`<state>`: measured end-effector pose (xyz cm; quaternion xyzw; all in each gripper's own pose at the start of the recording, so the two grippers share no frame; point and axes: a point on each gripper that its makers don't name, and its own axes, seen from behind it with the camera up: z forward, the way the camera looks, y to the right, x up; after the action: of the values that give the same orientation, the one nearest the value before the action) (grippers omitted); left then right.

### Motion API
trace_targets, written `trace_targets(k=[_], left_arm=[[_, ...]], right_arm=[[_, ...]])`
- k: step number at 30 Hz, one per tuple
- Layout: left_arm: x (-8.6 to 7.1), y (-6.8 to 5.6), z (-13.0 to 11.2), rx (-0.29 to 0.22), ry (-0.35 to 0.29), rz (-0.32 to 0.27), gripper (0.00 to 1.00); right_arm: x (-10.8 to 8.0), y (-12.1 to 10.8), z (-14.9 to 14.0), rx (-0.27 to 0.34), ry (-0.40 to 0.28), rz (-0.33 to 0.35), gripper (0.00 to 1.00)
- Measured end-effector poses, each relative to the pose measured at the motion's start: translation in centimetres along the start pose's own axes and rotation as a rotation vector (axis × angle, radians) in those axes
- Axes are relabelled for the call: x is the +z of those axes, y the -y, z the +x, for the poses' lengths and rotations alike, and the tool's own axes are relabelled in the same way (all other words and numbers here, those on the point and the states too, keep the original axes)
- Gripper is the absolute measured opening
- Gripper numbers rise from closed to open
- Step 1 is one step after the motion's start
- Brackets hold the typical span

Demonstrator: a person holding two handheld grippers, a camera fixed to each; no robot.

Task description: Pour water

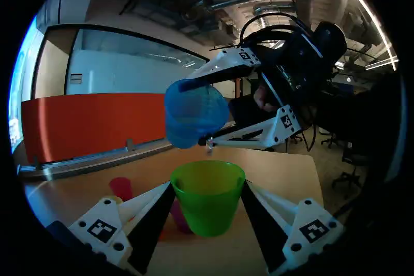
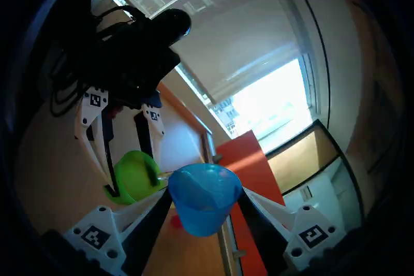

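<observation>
The left gripper [image 1: 207, 189] has both fingers pressed against the sides of the green cup [image 1: 209, 214], which is upright over the table [image 1: 282, 170]; I cannot tell whether it rests on the table. The right gripper [image 2: 205, 193] grips the blue cup [image 2: 203, 208] between both fingers. In the left gripper view the blue cup is tipped on its side just above the green cup's rim, not touching it
</observation>
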<state>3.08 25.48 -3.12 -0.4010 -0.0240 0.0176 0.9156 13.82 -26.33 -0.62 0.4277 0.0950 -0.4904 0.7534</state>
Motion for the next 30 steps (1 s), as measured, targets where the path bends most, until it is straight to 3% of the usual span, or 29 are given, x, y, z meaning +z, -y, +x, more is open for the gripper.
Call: trace_targets(k=[30], left_arm=[[0.17,-0.35,0.1,0.012,0.003,-0.011,0.86]], right_arm=[[-0.26,-0.57,0.41,-0.106,0.003,-0.009,0.91]])
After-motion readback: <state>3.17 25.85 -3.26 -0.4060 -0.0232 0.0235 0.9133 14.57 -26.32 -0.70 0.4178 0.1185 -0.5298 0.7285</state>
